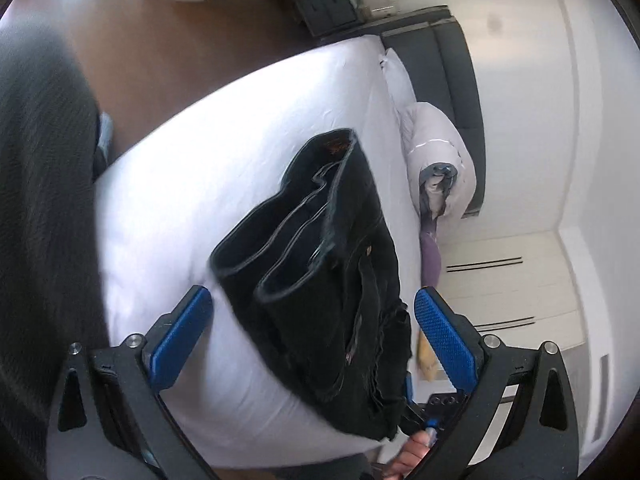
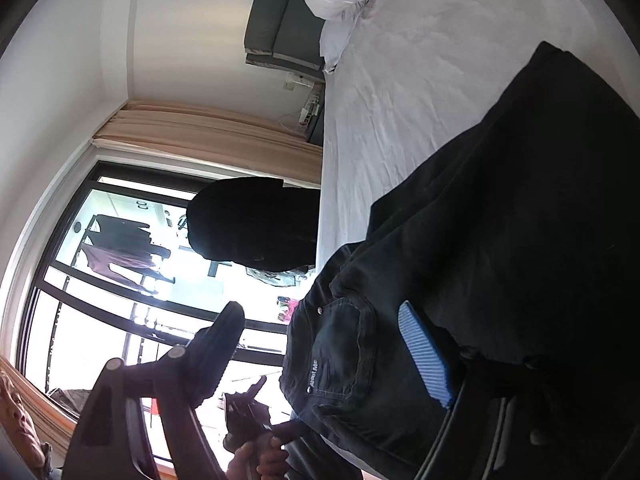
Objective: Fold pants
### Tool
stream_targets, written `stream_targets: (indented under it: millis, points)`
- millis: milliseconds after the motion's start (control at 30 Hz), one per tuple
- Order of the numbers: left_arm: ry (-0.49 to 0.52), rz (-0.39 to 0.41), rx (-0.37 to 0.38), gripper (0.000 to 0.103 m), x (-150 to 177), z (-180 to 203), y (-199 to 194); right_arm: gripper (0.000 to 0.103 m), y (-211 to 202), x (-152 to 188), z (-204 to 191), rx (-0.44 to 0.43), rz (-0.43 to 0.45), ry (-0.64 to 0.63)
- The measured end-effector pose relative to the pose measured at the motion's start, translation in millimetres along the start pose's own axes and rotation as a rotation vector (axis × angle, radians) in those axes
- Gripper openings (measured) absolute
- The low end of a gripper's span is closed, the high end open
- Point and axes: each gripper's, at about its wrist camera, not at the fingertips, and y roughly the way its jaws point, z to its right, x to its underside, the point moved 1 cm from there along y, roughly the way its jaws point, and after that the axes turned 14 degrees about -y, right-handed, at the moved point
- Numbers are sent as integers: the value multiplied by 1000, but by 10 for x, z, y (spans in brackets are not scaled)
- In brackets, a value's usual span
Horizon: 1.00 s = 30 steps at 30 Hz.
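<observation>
While the black jeans (image 1: 336, 264) lie folded on the white bed sheet (image 1: 200, 184), the left gripper (image 1: 316, 328) hangs above them with its jaws spread wide, blue pads (image 1: 444, 336) clear of the cloth on both sides. Both wrist views are rolled sideways. Seen from the right wrist, the right gripper (image 2: 324, 344) is also parted, one finger (image 2: 424, 352) lying against the jeans' (image 2: 480, 240) denim, the other dark finger off the mattress edge against the window (image 2: 100, 280); nothing is pinched. Fingers of a hand (image 2: 260, 456) show at the lower edge, mostly cut off. A rolled duvet (image 1: 440, 152) sits near the headboard (image 1: 460, 92).
</observation>
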Motion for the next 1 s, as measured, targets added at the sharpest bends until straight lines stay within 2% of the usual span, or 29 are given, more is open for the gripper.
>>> stream_targets:
  millis: [133,167,233,267,300,333,367,433,500,567,633,700,800,833,867,900,1000]
  points:
    - [0,-15,-4,98,8,74,142,80,-26,-7,3,-1,-6,-2]
    - [-6,-20,-2,94,14,114,198,80,-33,-11,4,0,-9,-2]
    - [-29,-40,4,83,6,120,253,78,-40,-16,2,21,-25,-9]
    - [-42,-56,13,65,17,111,266,75,-35,-10,-7,36,-38,-18]
    - [-52,-74,7,43,24,97,273,73,-4,-7,-13,64,-63,-31]
    - [-65,-96,-11,32,27,76,314,68,40,3,-23,107,-98,-50]
    - [-76,-108,-27,27,32,57,338,61,107,22,-35,171,-148,-79]
    - [-83,-113,-23,22,42,82,345,55,278,77,-75,317,-261,-153]
    - [-35,-112,-4,18,71,228,324,57,404,119,-154,409,-319,-226]
    - [50,-101,16,17,140,478,257,67,452,122,-197,422,-328,-241]
    - [158,-92,27,17,265,792,241,74,466,111,-246,415,-330,-240]
    - [271,-80,21,17,431,1096,235,75,432,77,-300,401,-328,-209]
    - [532,-76,7,17,865,1603,329,76,266,-68,-441,267,-264,-136]
    - [577,-81,9,17,982,1706,366,78,203,-132,-507,239,-245,-132]
    - [678,-94,7,17,1201,1866,458,82,127,-214,-593,207,-229,-134]
    - [728,-99,5,17,1333,1958,540,83,76,-273,-651,183,-222,-136]
    - [962,-122,-7,17,1889,2190,778,87,-68,-457,-828,84,-219,-139]
